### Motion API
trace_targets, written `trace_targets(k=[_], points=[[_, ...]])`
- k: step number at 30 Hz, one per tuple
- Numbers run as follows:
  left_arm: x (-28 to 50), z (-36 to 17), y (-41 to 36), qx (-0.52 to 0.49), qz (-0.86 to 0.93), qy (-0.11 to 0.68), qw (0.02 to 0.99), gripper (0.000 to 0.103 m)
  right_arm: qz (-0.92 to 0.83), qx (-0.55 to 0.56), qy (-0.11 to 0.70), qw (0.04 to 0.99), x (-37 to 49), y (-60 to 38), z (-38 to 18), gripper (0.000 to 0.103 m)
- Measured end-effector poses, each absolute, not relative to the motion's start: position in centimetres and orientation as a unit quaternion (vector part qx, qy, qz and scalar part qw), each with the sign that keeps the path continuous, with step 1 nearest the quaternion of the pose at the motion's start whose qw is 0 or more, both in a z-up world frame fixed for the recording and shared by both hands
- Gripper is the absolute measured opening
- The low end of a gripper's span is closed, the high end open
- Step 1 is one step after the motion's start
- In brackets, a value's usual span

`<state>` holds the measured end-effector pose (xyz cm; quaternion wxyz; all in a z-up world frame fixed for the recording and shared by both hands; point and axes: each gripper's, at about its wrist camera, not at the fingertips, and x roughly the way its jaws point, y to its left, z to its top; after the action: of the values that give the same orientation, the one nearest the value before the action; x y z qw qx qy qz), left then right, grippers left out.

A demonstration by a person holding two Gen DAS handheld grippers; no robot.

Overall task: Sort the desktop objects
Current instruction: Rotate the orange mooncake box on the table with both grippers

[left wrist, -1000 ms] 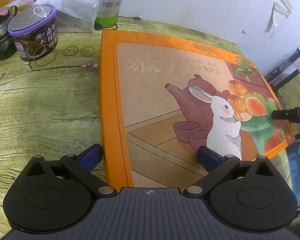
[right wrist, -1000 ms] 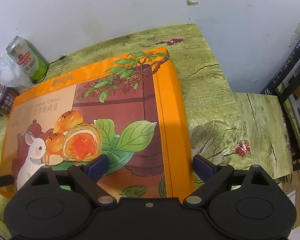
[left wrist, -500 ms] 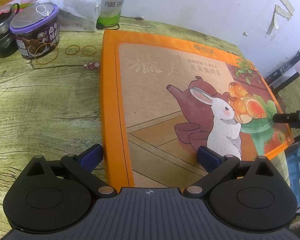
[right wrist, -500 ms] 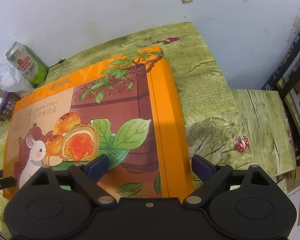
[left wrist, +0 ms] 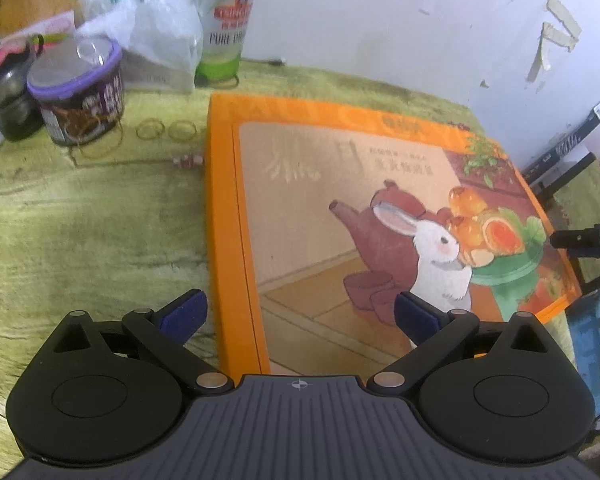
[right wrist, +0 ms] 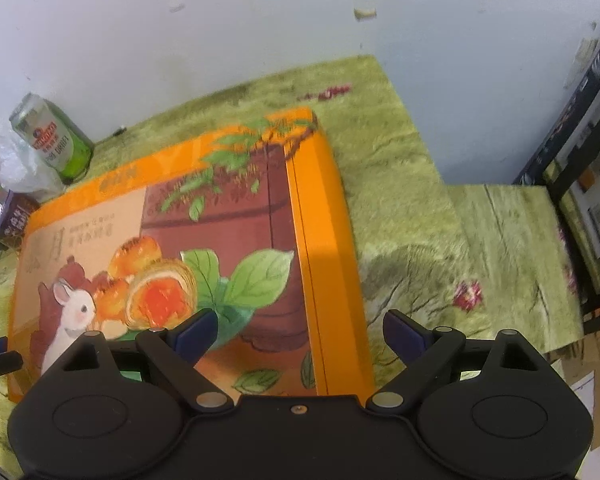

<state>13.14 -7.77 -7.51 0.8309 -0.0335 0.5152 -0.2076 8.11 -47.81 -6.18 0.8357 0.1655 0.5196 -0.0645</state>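
The flat orange cardboard gift box (left wrist: 380,220) lies on the green table (left wrist: 80,240), long axis left to right. The 2 grippers, left gripper (left wrist: 298,314) and right gripper (right wrist: 298,330), straddle its left and right edges, jaws wide, grasping nothing.

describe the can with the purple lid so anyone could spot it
Start at the big flat orange box on the green table. Beyond its far left corner stands a short dark can, the only container with a purple-rimmed clear lid.
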Motion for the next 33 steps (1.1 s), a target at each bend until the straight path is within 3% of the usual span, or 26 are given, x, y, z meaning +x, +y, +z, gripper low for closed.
trace_targets(k=[21, 33], points=[[13.2, -5.3, -10.1, -0.008, -0.236, 0.493, 0.837, 0.101, -0.055, 0.14, 0.484, 0.862, 8.6, -45.9, -2.9, 0.089], [14.2, -6.4, -8.2, -0.049, -0.174, 0.505, 0.844, 0.101, -0.092, 0.15, 0.485, 0.857, 8.5, -47.4, -3.3, 0.091]])
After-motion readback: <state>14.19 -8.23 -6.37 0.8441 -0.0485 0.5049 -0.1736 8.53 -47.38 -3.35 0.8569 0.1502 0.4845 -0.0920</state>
